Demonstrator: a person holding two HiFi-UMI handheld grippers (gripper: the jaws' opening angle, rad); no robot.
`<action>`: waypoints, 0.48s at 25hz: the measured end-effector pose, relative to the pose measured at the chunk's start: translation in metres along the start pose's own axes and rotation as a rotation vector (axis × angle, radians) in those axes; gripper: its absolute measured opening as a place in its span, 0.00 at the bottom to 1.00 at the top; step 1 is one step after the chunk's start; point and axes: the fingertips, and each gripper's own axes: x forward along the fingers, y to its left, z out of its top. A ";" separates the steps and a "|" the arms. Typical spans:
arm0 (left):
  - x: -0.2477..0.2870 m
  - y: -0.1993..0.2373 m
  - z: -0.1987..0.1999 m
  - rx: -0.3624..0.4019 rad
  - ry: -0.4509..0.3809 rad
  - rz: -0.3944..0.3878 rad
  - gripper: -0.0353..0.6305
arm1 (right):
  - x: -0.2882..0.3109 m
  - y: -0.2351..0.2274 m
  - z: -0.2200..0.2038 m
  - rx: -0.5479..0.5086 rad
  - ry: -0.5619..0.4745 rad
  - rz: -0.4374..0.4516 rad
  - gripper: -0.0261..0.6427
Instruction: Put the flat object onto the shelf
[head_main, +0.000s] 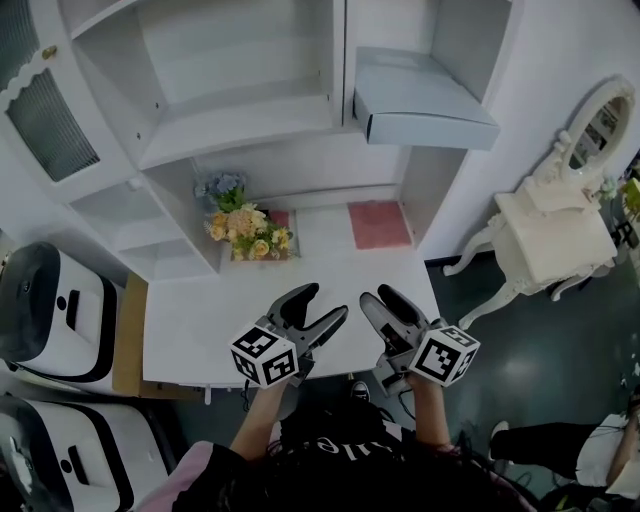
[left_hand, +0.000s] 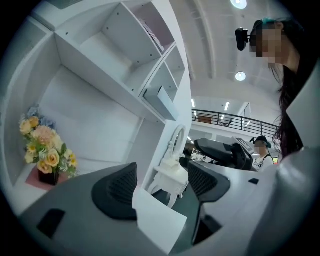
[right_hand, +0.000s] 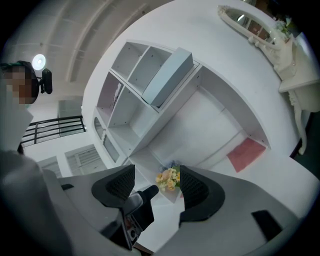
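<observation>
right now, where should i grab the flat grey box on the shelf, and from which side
Take the flat grey box probably by its front end, coming from the front, one jaw above and one below. It is thin, lies flat, and that end juts past the white shelf unit, free on both faces.

The head view looks steeply down from above the person, with the shelf unit at twelve o'clock. Both gripper views ride close behind their jaws, rolled, and face that unit from lower down. All three share the bouquet, which sits at nine o'clock in the left gripper view and six in the right.
</observation>
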 end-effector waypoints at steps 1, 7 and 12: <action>-0.009 -0.002 -0.005 -0.005 0.006 -0.006 0.55 | 0.000 0.004 -0.008 0.004 -0.002 -0.006 0.49; -0.068 -0.015 -0.026 -0.036 0.037 -0.057 0.55 | -0.005 0.037 -0.053 0.003 -0.015 -0.044 0.49; -0.115 -0.021 -0.038 -0.062 0.036 -0.084 0.55 | -0.011 0.061 -0.095 -0.007 -0.007 -0.086 0.48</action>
